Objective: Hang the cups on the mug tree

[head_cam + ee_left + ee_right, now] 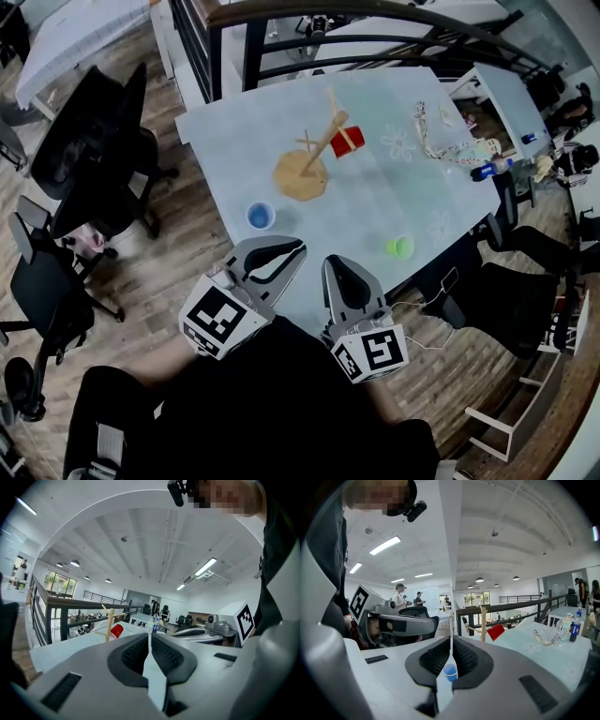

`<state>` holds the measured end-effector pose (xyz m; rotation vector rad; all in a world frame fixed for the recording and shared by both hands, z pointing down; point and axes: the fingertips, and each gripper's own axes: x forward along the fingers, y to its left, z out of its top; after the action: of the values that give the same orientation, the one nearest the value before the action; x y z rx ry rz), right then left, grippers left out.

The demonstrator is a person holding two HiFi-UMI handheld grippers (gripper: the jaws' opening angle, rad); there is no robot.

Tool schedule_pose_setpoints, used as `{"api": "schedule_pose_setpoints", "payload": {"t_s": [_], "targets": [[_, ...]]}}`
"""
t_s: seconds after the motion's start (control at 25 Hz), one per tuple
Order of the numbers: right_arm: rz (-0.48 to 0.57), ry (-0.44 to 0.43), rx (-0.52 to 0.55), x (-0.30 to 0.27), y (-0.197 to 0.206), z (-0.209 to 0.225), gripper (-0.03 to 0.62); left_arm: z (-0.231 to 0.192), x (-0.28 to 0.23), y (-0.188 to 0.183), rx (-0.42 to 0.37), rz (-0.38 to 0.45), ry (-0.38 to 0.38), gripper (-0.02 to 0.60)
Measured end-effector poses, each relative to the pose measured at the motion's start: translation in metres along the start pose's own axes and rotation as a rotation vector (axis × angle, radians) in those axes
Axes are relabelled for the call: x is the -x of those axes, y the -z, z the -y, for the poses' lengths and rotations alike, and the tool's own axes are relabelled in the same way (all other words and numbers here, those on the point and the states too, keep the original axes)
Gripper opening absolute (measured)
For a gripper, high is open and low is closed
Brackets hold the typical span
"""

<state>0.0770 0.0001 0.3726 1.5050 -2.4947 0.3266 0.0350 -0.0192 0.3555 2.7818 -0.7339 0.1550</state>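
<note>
Wooden mug tree [309,164] with a round base stands mid-way on the pale blue table [234,122], pole upright. Red cup [348,141] sits tilted at a right-side peg. Blue plastic cup [260,217] and green plastic cup [400,247] stand mouth-up on the table, nearer the person and well apart. Left gripper [281,255] and right gripper [339,272] are both clenched and empty, over the near table edge.

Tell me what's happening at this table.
A person holds the left tool and the right tool, both shut and empty, at the table's near edge. A red cup hangs on the mug tree; a blue cup and a green cup sit on the table, not yet hung.
</note>
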Motion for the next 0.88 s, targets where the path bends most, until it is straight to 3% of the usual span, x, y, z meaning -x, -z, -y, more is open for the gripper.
{"api": "schedule_pose_setpoints", "payload": {"t_s": [0.44,0.88], "targets": [[-0.011,0.014,0.007,0.003,0.001,0.0,0.042,0.005,0.003,-0.006,0.014,0.042,0.033,0.034],[-0.047,0.018,0.004,-0.002,0.008,-0.004,0.043,-0.041,0.009,0.017,0.013,-0.008,-0.042,0.034]]}}
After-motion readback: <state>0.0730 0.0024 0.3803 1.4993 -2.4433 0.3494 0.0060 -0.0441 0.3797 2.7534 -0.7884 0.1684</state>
